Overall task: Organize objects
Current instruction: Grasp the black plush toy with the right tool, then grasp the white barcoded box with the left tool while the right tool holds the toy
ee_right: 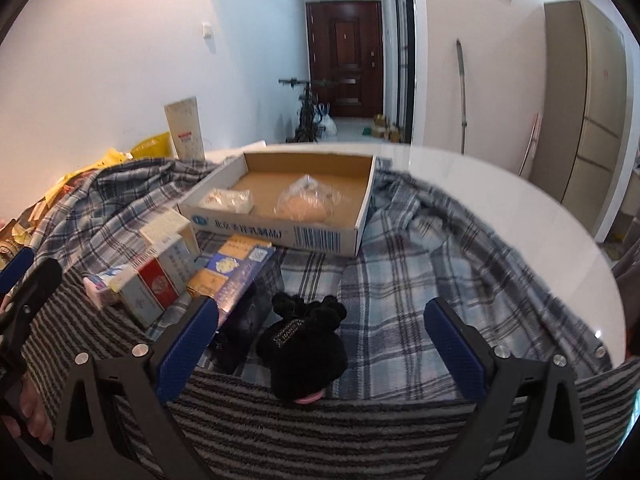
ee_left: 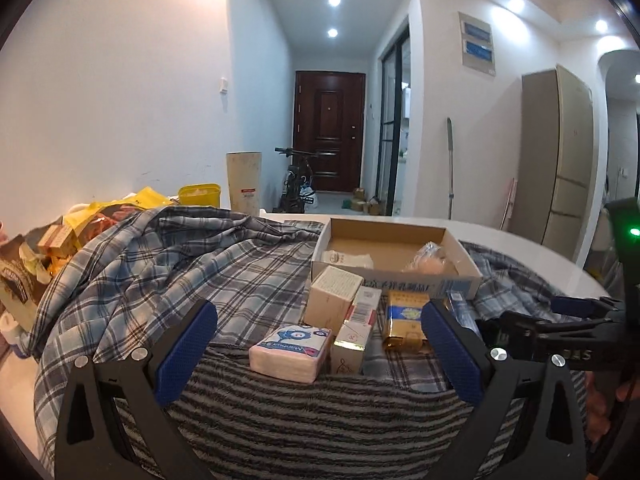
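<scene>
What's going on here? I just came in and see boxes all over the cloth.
A person holds two grippers over a cloth-covered table. Both the left gripper and right gripper are open, gripping nothing. A cardboard tray already holds two bagged items. Small boxes, a tissue pack and a black pouch lie in front of it.

Dark box (ee_right: 244,320) partly hidden behind right gripper (ee_right: 320,320); carton (ee_right: 280,196) print blurred

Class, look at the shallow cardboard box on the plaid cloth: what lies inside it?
Inside the cardboard box lie a white packet at its left and a clear plastic bag holding something peach-coloured. What that is cannot be told.
</scene>
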Motion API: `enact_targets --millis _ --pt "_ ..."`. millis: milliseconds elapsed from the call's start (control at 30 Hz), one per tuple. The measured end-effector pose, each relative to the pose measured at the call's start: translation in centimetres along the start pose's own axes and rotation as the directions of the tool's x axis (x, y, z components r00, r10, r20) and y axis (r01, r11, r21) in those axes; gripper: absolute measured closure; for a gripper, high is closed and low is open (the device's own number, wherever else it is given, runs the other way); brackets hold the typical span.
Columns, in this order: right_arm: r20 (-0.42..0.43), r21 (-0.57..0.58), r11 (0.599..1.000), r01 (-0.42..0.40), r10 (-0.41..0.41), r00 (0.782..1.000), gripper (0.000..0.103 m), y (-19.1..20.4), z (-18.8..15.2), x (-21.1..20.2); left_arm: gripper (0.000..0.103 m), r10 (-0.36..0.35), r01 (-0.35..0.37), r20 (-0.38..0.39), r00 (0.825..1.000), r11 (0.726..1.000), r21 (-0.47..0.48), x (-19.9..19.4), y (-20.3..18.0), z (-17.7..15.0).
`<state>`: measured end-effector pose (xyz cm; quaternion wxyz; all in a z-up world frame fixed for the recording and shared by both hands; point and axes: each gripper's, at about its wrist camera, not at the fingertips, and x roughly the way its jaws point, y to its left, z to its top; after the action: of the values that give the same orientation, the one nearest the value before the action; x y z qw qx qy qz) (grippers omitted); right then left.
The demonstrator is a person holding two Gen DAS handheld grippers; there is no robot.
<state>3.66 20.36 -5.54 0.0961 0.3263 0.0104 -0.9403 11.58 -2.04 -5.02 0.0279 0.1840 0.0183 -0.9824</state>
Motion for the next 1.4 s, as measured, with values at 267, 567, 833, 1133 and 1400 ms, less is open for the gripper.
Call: enact_targets --millis 267,567,833,1133,1400 --pt "-0.115 0.04 0.998 -0.046 0.051 0.992 0.008 -0.2 -0.5 3.8 0.0 0.018 -0.019 0.011 1.0 0.991 0.131 -0.2 -2.6 -0.5" --pt "-0.221 0.114 0.992 -0.056 0.08 0.972 0.011 -1.3 -1.1 6.2 0.0 0.015 -0.011 -0.028 1.0 0.992 0.124 0.6 -2.4 -0.6" --pt "-0.206 0.094 0.993 -0.066 0.084 0.975 0.063 -1.0 -1.4 5.9 0.0 0.016 -0.01 -0.047 0.999 0.991 0.13 0.9 -2.5 -0.7" --pt "0.026 0.144 0.973 -0.181 0.179 0.984 0.066 -2.0 -1.6 1.9 0.0 0.021 -0.011 -0.075 0.997 0.991 0.135 1.4 -2.5 -0.6" --pt "0.054 0.247 0.929 -0.275 0.27 0.961 0.066 -3.9 -1.8 2.1 0.0 -0.052 0.066 -0.096 0.994 0.987 0.15 2.1 -1.8 2.5"
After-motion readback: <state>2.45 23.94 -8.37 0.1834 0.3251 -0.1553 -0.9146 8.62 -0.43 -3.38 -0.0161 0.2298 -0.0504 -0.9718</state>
